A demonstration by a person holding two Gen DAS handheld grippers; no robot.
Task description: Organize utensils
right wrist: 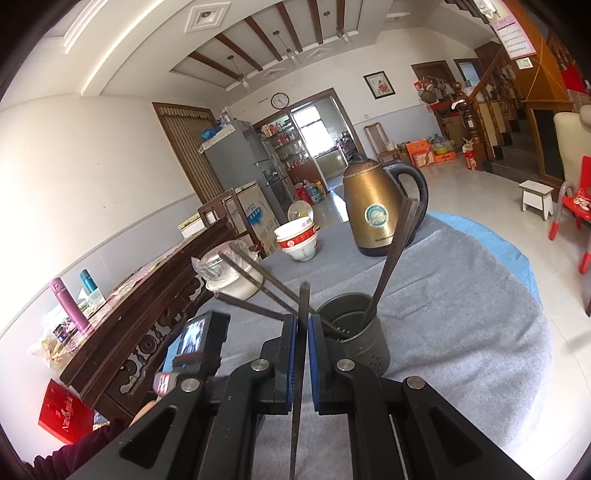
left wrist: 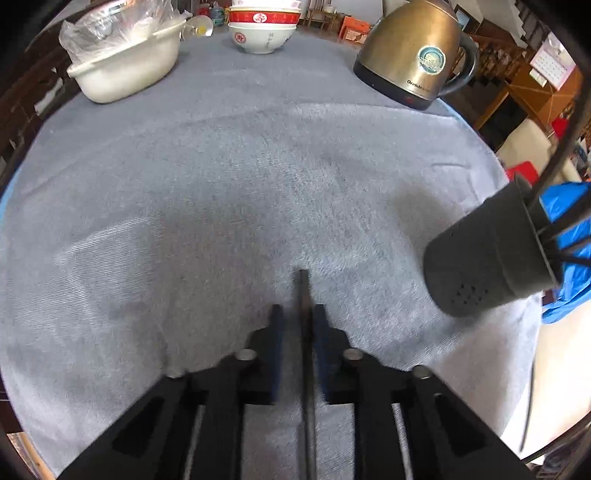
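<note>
Left wrist view: the left gripper (left wrist: 298,314) points steeply down at the worktop (left wrist: 221,177), a round table under grey cloth, with its jaws closed on a single dark chopstick (left wrist: 303,295) whose tip pokes out ahead of the pads toward 12 o'clock; the pinch near one end probably leaves the long free end ready to be steered into a container. At 3 o'clock the dark utensil holder (left wrist: 487,254) appears tilted at the frame's edge, with thin sticks jutting from its mouth. Far back, a bronze kettle (left wrist: 413,55) stands at 1 o'clock, stacked bowls (left wrist: 263,26) at 12 o'clock and a white basin (left wrist: 125,70) lined with a clear bag at 11 o'clock. Right wrist view: the right gripper (right wrist: 303,325) points more nearly level, its jaws clamped on a second chopstick (right wrist: 302,306) held upright, its tip just beside the holder's rim, apparently poised for dropping in. The holder (right wrist: 354,332) stands at 1 o'clock just beyond, with several chopsticks (right wrist: 391,258) already leaning out of it in different directions. Behind it are the kettle (right wrist: 373,210) and bowls (right wrist: 297,238). The room is a bright tiled living space with a beamed ceiling, wall clock, grey refrigerator, carved wooden sideboard at 9 o'clock and a staircase at 2 o'clock.
</note>
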